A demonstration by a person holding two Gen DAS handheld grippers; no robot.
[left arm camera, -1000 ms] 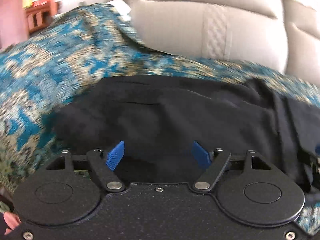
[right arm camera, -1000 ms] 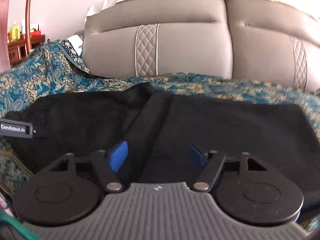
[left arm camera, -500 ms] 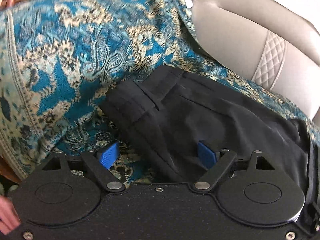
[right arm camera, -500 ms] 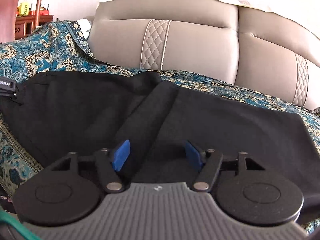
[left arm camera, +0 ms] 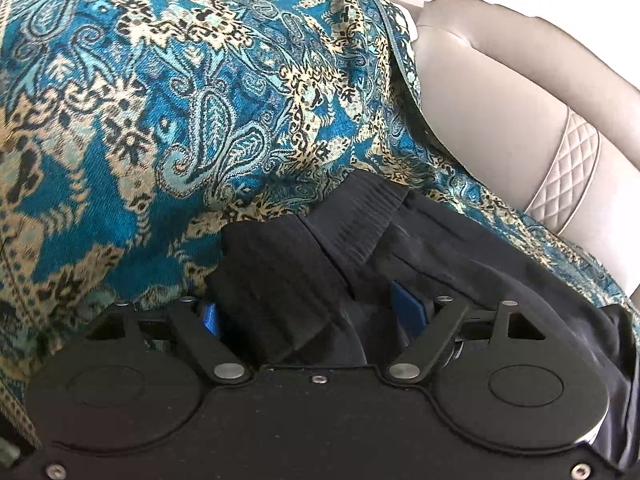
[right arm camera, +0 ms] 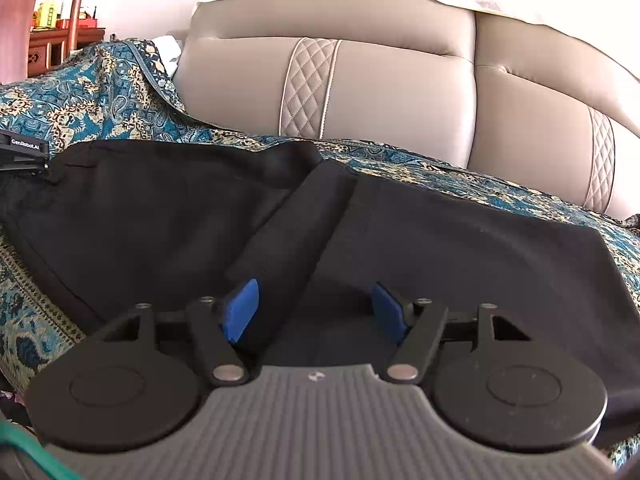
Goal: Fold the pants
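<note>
Black pants (right arm camera: 400,240) lie spread across the right view, right claw (right arm camera: 316,308) released, while only the left view shows the waistband bunched inside the released left claw (left arm camera: 312,316).

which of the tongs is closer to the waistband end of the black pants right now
Left. The left tongs straddle the bunched waistband, pads either side of the cloth. The right tongs sit open over the pants further along, away from that end.
</note>
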